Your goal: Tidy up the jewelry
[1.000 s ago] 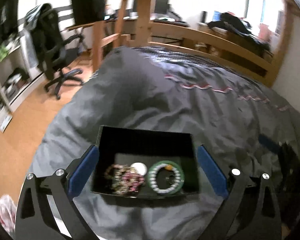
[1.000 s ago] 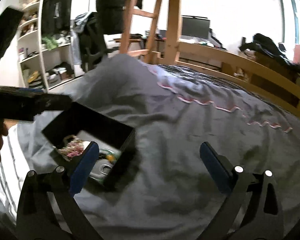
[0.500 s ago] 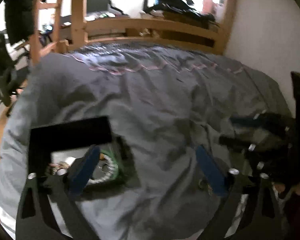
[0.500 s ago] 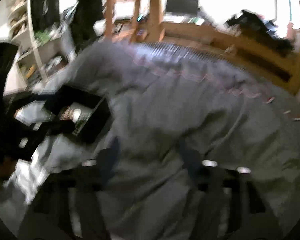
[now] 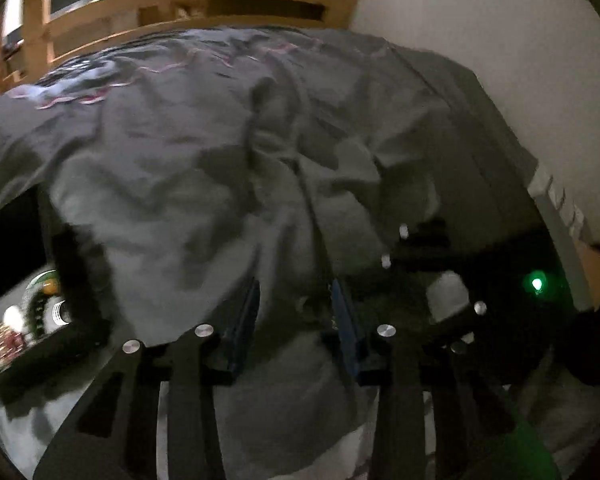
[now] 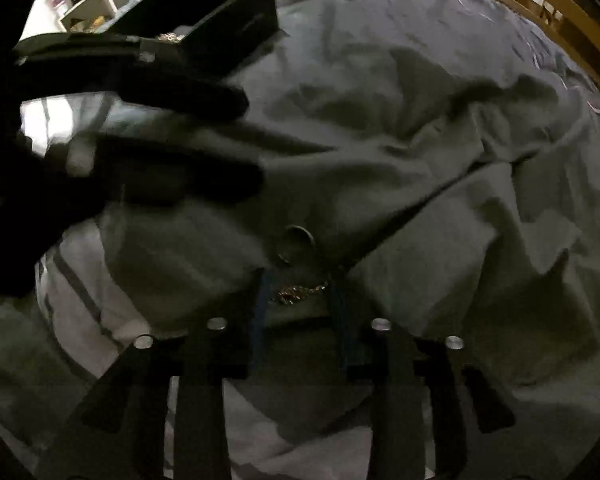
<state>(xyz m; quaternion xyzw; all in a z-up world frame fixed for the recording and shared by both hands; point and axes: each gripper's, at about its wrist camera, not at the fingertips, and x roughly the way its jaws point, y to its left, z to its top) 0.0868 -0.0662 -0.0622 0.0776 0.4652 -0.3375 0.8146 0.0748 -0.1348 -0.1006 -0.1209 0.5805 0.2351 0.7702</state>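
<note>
Partly done: black square box point(image 5: 40, 344) at nine o'clock already holding a green beaded bracelet point(image 5: 40, 300) and pink beads. Left gripper point(image 5: 296, 308) narrowed, seemingly empty, over rumpled gray duvet point(image 5: 220, 160). Right gripper point(image 6: 300, 292) closing around a gold chain point(image 6: 296, 292); silver ring point(image 6: 296, 240) at twelve o'clock, unsorted.

The left gripper point(image 5: 296, 308) points forward and down, its blue fingers point(image 5: 242, 322) narrowly parted. The right gripper point(image 6: 300, 296) tilts downward too, fingers point(image 6: 260, 304) a small gap apart.
</note>
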